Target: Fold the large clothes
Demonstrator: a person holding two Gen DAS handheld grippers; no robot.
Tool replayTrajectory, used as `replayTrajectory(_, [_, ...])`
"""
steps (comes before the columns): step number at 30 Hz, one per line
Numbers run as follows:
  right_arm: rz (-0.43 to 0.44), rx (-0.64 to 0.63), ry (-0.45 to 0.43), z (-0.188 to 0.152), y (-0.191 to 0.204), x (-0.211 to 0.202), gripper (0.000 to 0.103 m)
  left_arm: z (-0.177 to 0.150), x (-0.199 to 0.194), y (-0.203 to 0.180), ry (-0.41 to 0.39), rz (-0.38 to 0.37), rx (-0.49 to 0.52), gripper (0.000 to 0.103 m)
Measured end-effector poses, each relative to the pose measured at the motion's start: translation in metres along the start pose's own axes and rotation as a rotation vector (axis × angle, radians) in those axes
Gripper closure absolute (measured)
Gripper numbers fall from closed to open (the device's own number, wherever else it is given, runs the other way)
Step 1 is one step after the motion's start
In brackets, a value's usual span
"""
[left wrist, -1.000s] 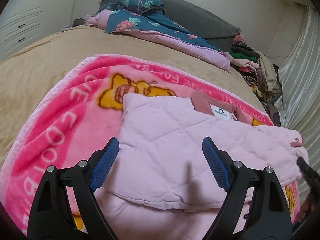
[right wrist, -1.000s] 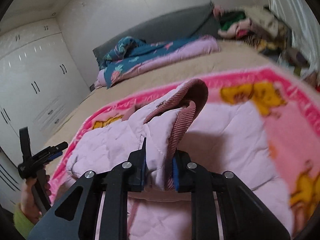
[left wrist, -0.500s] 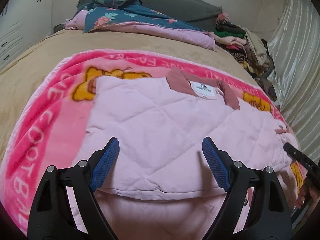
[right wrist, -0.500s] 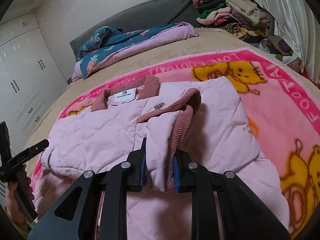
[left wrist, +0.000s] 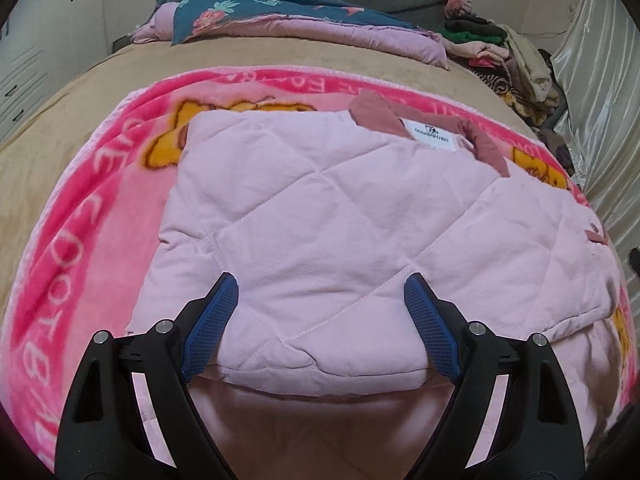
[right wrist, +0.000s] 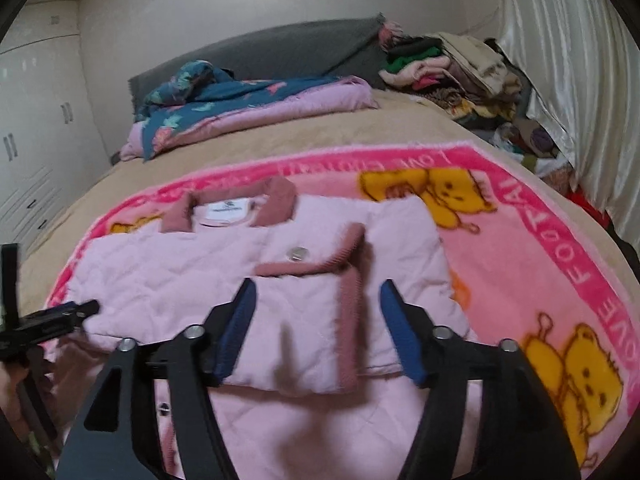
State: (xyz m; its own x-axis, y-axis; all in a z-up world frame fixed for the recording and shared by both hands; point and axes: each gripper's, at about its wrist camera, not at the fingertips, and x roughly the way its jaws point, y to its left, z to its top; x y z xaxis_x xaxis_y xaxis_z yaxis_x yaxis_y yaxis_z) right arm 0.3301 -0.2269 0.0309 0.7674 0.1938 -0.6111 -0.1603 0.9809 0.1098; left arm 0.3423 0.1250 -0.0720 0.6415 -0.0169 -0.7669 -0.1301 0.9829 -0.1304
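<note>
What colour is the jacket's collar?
Dusty rose on the jacket, the collar shows best in the right wrist view.

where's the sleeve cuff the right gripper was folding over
In the right wrist view, the sleeve cuff lies on the pink jacket, below its collar, between the right gripper's opening jaws.

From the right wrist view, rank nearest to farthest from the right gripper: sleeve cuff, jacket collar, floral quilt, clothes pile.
1. Sleeve cuff, just ahead of the right gripper, whose jaws are opening.
2. Jacket collar, beyond, centre.
3. Floral quilt, far left.
4. Clothes pile, far right; about level with the quilt, too close to call.
</note>
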Motion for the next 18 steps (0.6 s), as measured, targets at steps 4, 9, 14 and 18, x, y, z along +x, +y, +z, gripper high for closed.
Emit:
replayTrajectory(4, [0.05, -0.094, 0.017, 0.009, 0.035, 0.004, 0.027, -0.004, 0.007, 0.006, 0.017, -0.018, -0.017, 0.023])
replayTrajectory(9, [0.115, -0.189, 0.075, 0.016, 0.076, 0.026, 0.022, -0.005, 0.01, 0.012, 0.026, -0.035, -0.031, 0.023])
replayTrajectory(14, [0.07, -0.24, 0.218, 0.004, 0.094, 0.069, 0.022, -0.005, 0.01, 0.012, 0.025, -0.036, -0.031, 0.023])
replayTrajectory(18, [0.018, -0.207, 0.301, -0.013, 0.086, 0.102, 0.011, -0.006, 0.01, 0.011, 0.027, -0.033, -0.021, 0.023])
